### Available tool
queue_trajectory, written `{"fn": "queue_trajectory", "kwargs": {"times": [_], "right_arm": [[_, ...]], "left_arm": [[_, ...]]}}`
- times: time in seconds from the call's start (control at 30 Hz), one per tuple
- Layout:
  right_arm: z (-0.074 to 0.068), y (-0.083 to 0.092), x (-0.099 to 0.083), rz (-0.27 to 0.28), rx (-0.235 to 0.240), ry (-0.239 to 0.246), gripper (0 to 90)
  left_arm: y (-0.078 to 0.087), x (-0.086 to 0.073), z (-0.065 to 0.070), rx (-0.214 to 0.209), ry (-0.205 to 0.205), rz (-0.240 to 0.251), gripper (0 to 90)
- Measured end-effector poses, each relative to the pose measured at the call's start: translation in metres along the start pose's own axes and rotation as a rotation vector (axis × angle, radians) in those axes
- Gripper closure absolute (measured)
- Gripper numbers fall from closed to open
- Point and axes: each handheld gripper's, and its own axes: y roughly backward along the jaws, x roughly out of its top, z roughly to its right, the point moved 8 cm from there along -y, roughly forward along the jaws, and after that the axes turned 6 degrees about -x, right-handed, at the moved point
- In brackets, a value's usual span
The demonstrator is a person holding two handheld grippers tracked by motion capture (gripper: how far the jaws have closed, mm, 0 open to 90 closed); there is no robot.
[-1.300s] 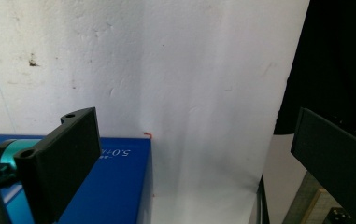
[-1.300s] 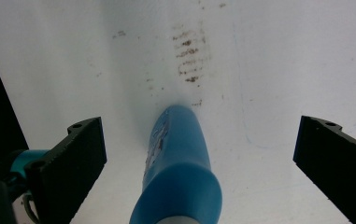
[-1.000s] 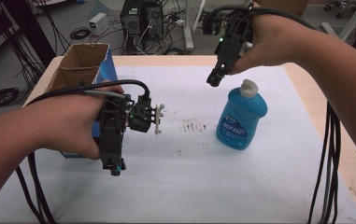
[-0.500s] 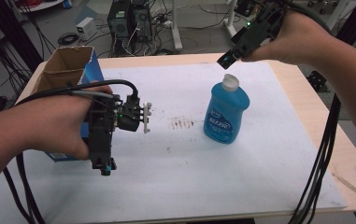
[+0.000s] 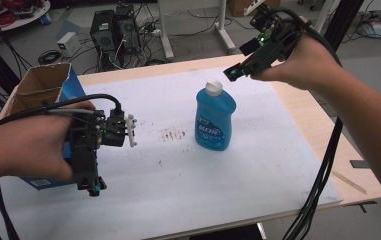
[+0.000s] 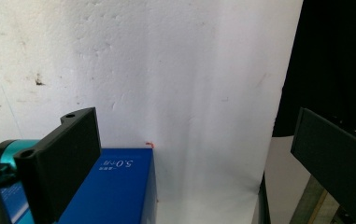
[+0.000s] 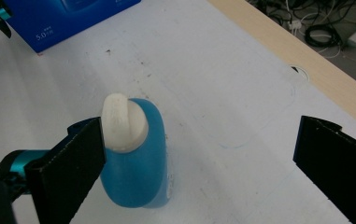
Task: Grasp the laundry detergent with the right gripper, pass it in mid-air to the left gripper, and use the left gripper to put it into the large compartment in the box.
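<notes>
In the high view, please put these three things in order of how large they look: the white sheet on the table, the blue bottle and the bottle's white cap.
1. white sheet, by far the largest.
2. blue bottle, standing upright on it.
3. white cap, the smallest.

Your light is even, soft and bright from overhead, with faint shadows. The white mat [image 6: 175, 84] nearly washes out toward twelve o'clock in the left gripper view. Both gripper views go soft and slightly blurred on the near jaws.
</notes>
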Motion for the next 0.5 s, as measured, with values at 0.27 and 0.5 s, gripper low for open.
{"fn": "queue_trajectory", "kwargs": {"times": [0.27, 0.5], "right_arm": [[-0.013, 0.003, -0.039, 0.068, 0.009, -0.046, 1.5], [-0.02, -0.006, -0.059, 0.069, -0.003, -0.048, 1.5]], "left_arm": [[-0.002, -0.001, -0.001, 0.01, 0.002, 0.008, 1.6], [-0.002, -0.001, -0.003, 0.014, -0.003, 0.014, 1.7]]}}
